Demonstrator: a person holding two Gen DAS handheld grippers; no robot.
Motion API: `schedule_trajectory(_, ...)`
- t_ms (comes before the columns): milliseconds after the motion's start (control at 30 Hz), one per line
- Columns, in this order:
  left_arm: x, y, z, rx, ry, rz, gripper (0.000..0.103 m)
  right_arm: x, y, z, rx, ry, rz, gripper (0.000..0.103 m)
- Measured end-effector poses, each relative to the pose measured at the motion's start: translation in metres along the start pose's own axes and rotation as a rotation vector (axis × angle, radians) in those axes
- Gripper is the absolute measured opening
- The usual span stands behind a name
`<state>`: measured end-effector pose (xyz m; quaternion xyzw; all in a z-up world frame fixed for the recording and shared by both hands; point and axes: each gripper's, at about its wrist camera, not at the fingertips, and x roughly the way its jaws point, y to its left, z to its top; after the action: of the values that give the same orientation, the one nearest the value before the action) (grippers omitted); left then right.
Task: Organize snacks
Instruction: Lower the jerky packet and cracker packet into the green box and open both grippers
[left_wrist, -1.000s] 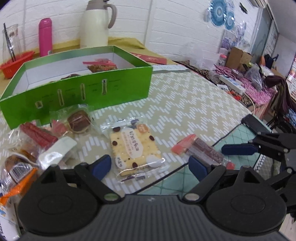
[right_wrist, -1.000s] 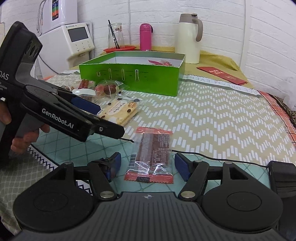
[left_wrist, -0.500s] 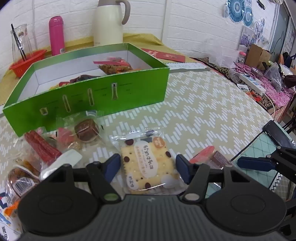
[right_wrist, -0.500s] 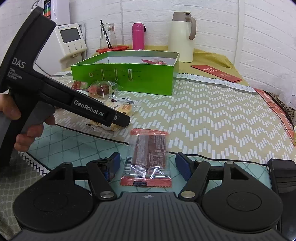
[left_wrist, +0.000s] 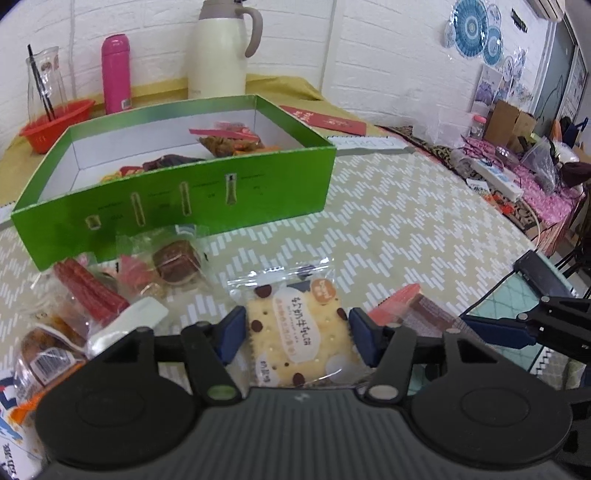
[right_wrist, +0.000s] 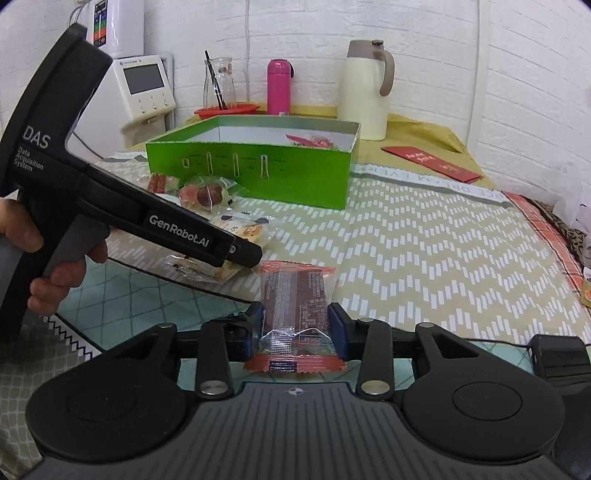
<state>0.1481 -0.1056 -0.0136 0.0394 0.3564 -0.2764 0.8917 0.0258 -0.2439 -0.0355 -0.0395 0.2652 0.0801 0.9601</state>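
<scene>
Our left gripper (left_wrist: 293, 334) has just been closing and pinches a cracker packet (left_wrist: 299, 339); our right gripper (right_wrist: 295, 328) has just been closing and clamps a red snack bar (right_wrist: 295, 295). Loose snacks (left_wrist: 110, 291) crowd the green box (left_wrist: 207, 199), which holds a few packets. The left tool reads "DAS Data Acquisition System" and "GenRobot.AI"

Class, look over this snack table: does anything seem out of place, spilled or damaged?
Nothing looks spilled or damaged. Several wrapped snacks lie loose in front of the green box rather than in it, including a chocolate-chip cracker packet and a red-edged bar packet.
</scene>
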Motion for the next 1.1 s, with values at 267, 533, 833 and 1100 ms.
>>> schedule_trajectory(267,-0.065,0.022,0.036,-0.023,-0.171,0.011,0.059,-0.009,0.0,0.052,-0.023,-0.129,0.038,0.067)
schedule_trajectory(533,-0.08,0.077,0.088,-0.091,-0.237,0.112,0.059,0.025,0.013,0.119,-0.047,-0.203,0.102,0.067)
schedule_trajectory(833,-0.039,0.132,0.119,-0.157,-0.185,0.151,0.059,0.111,0.024,0.159,-0.037,-0.135,0.086,0.067)
schedule_trajectory(1100,0.004,0.159,0.128,-0.19,-0.136,0.157,0.06,0.172,0.034,0.172,-0.06,-0.054,0.084,0.067)
